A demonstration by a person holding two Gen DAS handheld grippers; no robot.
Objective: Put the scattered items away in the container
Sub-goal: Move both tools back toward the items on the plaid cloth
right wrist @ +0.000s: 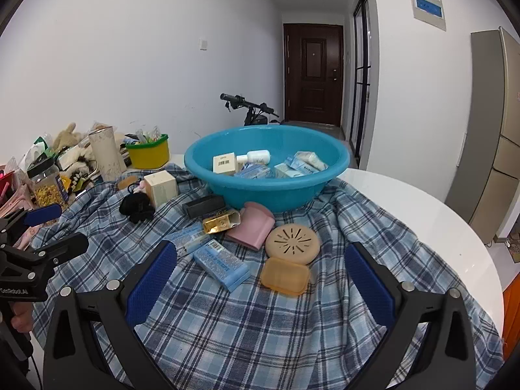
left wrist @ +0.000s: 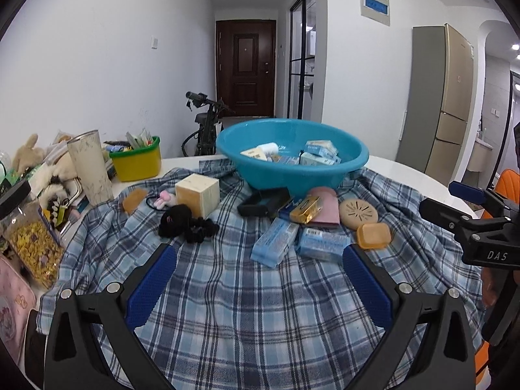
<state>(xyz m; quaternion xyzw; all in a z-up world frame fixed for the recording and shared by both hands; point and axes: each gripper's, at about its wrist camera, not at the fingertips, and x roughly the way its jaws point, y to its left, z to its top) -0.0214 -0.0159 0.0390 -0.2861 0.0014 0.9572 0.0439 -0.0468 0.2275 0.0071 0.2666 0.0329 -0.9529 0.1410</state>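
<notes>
Left gripper and right gripper: jaws spread, empty | blue basin behind, part-filled | scattered items near: orange soap box, blue packets (overlapping) | risk: pads snagging plaid cloth, dragging items.

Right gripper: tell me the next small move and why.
Probably ease the right gripper forward and down over the orange soap box. Its jaws stand open and empty, and that box lies flat on the plaid cloth, nearest between the fingers, with free cloth on its near and right sides. The blue basin behind already holds several boxes, so this piece likely goes in next.
</notes>
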